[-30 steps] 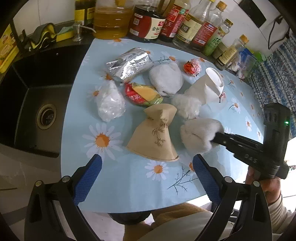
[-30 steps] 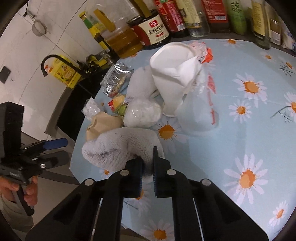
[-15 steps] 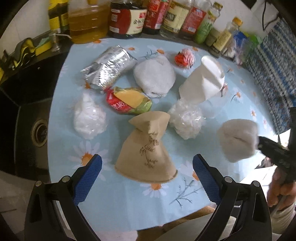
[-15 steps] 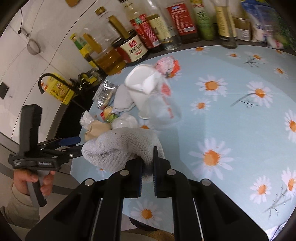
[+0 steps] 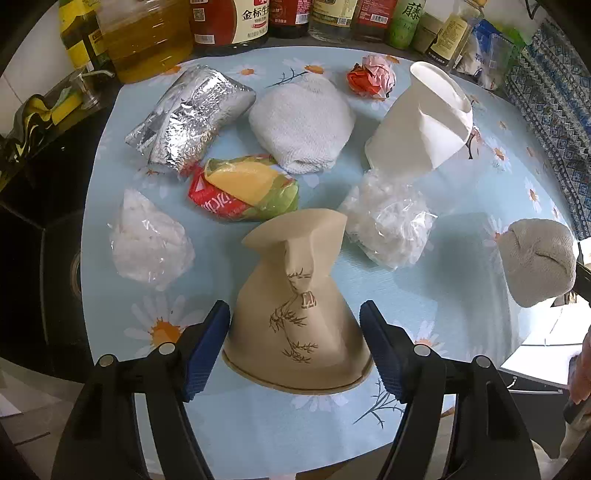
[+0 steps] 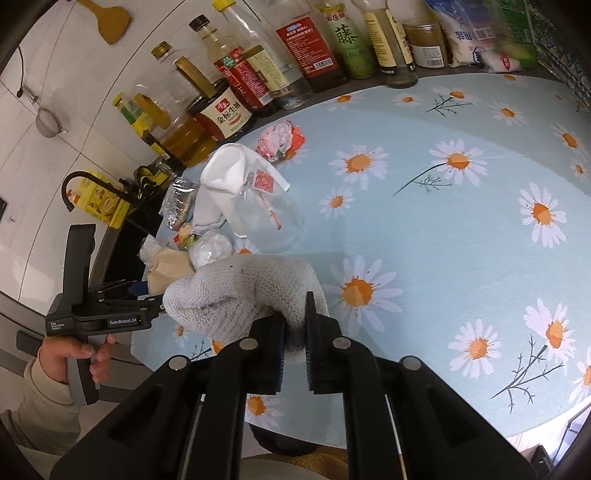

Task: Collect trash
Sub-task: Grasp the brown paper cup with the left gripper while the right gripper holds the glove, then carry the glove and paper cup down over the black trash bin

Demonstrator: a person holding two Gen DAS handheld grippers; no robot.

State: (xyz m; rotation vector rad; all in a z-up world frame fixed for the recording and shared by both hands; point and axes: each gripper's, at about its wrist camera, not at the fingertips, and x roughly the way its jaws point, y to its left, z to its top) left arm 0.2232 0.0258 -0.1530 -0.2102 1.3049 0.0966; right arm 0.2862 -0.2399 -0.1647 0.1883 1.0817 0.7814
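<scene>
My left gripper [image 5: 294,341] is open, its blue pads on either side of a crushed tan paper cup [image 5: 295,314] on the daisy tablecloth [image 5: 461,206]. My right gripper [image 6: 295,325] is shut on a grey-white cloth wad [image 6: 243,291], held above the table's near edge; the wad also shows in the left wrist view [image 5: 535,266]. Other trash lies beyond: a foil wrapper [image 5: 192,118], a white cloth wad [image 5: 303,122], a red-yellow snack wrapper [image 5: 243,192], two clear plastic wads [image 5: 147,243] [image 5: 391,229], a crushed white cup [image 5: 424,122], a red-pink paper ball [image 5: 371,75].
Sauce and oil bottles [image 5: 229,22] line the back edge. A black sink [image 5: 37,221] lies left of the table. A clear plastic bag [image 6: 273,218] lies by the white cup. A patterned cloth [image 5: 554,110] hangs at right.
My left gripper has moved forward and lower, and its pads now flank the tan cup. My right gripper has carried the cloth wad right, away from the pile, toward the table edge.
</scene>
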